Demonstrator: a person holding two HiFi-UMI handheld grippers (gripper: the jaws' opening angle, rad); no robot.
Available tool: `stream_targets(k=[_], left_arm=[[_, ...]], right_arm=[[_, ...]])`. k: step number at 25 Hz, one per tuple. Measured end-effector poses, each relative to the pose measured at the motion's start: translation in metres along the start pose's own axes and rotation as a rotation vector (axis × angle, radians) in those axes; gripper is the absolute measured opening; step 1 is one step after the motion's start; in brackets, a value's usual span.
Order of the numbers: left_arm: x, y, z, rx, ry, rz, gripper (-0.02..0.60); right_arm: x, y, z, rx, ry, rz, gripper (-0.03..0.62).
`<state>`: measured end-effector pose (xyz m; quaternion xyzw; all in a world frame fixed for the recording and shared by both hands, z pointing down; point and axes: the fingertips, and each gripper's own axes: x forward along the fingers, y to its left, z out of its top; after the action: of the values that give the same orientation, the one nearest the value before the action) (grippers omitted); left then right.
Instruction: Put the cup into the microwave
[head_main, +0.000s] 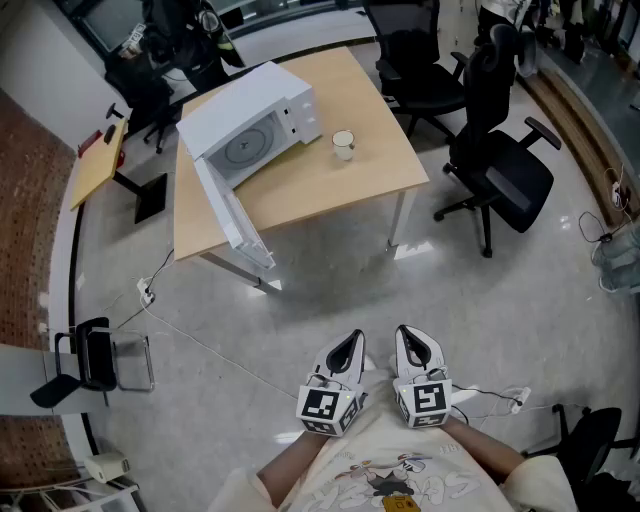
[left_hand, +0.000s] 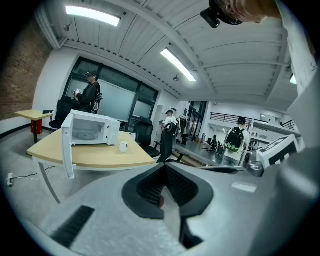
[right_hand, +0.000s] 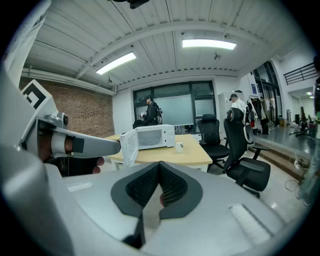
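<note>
Cup stands upright on the bench, just beside the microwave at its control-panel end, w/ a small gap btwn them. Microwave door hangs wide open, swung out past the bench's near edge.

L gripper & R gripper sit side by side low in the head view, close in front of the person's torso, over the floor. Their marker cubes face up. Both grippers are well apart from the bench, w/ a stretch of floor btwn them & the cup. Both aim roughly toward the bench, tipped slightly down.

L gripper view: fingers are closed, pads meeting at the tips, gripping nothing. Cup shows far ahead, up & left of the fingertips, small, just right of the microwave.

R gripper view: fingers are likewise closed together & hold nothing. Cup sits nearly straight ahead, above the tips & a bit right, on the bench right of the microwave. The L gripper w/ its hand shows at that view's left edge.

Black office chairs stand right of the bench. A thin cable runs across the floor left of the grippers. People stand in the background of both gripper views.
</note>
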<state>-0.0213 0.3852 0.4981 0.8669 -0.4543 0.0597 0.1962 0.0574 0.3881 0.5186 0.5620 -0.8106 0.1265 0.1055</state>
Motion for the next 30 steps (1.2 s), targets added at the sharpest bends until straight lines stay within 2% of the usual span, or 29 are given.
stream_targets(k=[8,14,20,25,30], left_arm=[[-0.002,0.002,0.001,-0.01,-0.007,-0.005,0.005],[-0.002,0.008,0.001,-0.036,-0.01,0.001,0.005],[0.005,0.007,-0.006,-0.07,0.015,-0.01,0.005],[0.016,0.025,0.002,-0.106,0.017,0.038,0.005],[0.053,0.058,0.014,-0.125,0.012,0.092,0.005]], right_arm=[[-0.001,0.003,-0.001,-0.001,0.003,-0.001,0.005],[0.003,0.016,-0.002,0.046,-0.008,0.073,0.006],[0.004,0.017,-0.004,0.01,0.006,0.079,0.006],[0.028,0.011,0.0,0.01,0.032,0.106,0.006],[0.081,-0.004,0.013,-0.003,0.039,0.157,0.006]])
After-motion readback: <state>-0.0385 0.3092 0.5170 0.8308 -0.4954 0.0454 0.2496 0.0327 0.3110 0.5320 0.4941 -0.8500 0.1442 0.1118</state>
